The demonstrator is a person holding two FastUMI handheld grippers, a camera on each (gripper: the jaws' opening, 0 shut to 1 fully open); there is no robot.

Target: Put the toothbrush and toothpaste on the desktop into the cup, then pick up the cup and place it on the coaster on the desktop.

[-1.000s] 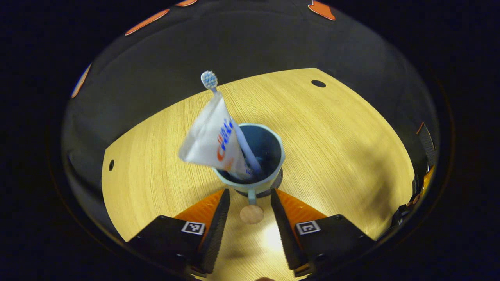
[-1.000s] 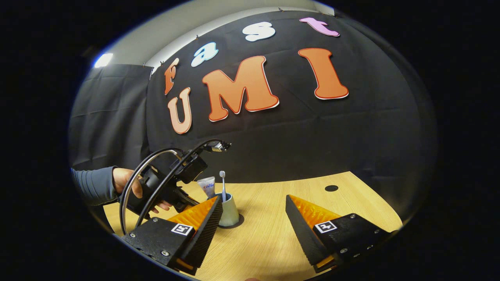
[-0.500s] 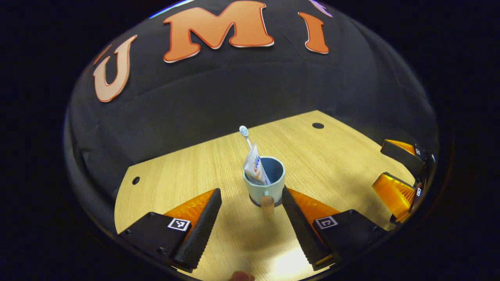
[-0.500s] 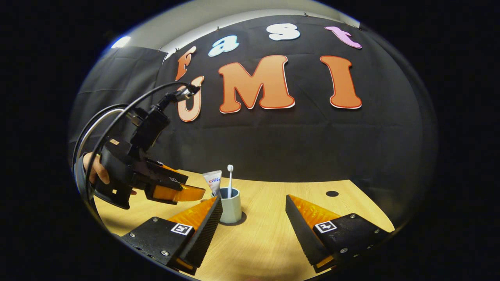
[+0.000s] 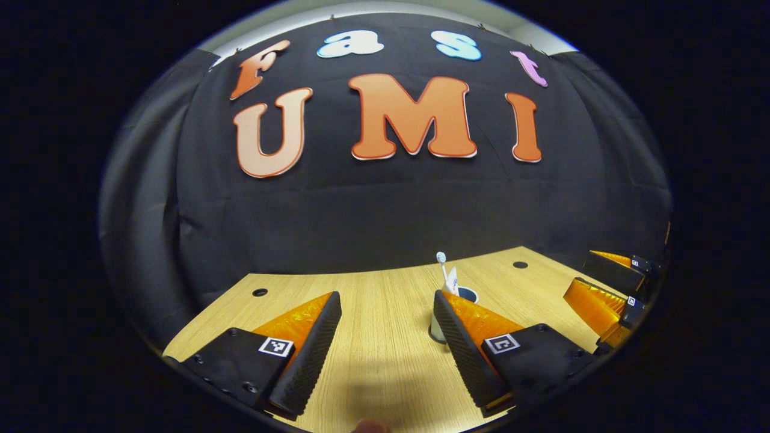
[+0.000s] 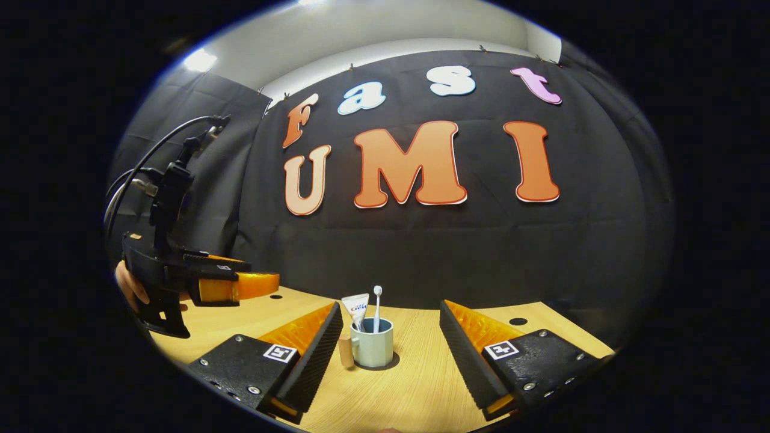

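**Cup loaded and seated; little appears left**

The pale green cup with a wooden handle [image 6: 373, 350] stands upright on the light wooden desktop [image 6: 421, 385], on a dark round coaster [image 6: 392, 363]. The white toothbrush [image 6: 377, 308] and white toothpaste tube [image 6: 357, 310] stand inside the cup. The left gripper [image 6: 240, 287], released and empty, hangs left of the cup, well apart. The right gripper [image 6: 391, 328] is spread wide, empty, facing the cup. The task looks essentially complete.

The pale blue-green cup [image 6: 373, 350] stands upright on a dark round coaster [image 6: 391, 363] on the wooden surface [image 6: 415, 385], its tan-tipped handle [image 6: 344, 351] sticking out sideways. Inside it, the white toothbrush [image 6: 377, 308] stands bristles up, beside the leaning white toothpaste tube [image 6: 357, 308].
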